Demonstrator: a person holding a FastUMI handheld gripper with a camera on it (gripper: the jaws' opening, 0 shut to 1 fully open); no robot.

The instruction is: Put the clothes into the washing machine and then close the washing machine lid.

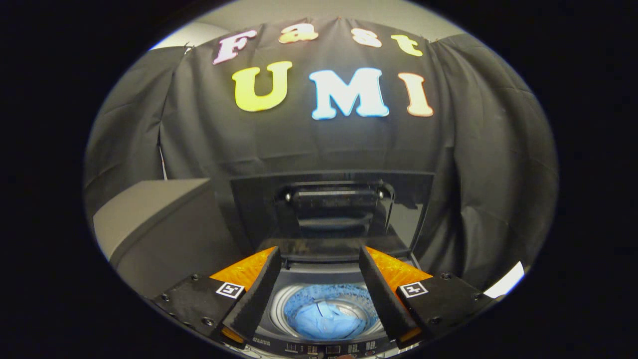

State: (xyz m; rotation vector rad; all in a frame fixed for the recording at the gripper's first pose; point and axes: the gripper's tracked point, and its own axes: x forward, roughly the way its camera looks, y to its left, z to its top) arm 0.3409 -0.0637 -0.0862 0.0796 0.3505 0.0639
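Note:
I look down past my fingers into a top-loading washing machine (279, 319). Its dark lid (331, 209) stands raised upright at the back, with a handle recess facing me. A blue garment (326, 323) lies bunched in the drum, seen between my two fingers. My gripper (319, 289) hovers above the drum opening, its fingers wide apart and open, holding nothing. The machine's control panel (329, 348) runs along the near rim below the fingers.
A grey box-like unit (159, 224) stands to the left of the washing machine. Black cloth hangs behind and on both sides as the booth wall. A pale patch of floor (506, 281) shows at the right.

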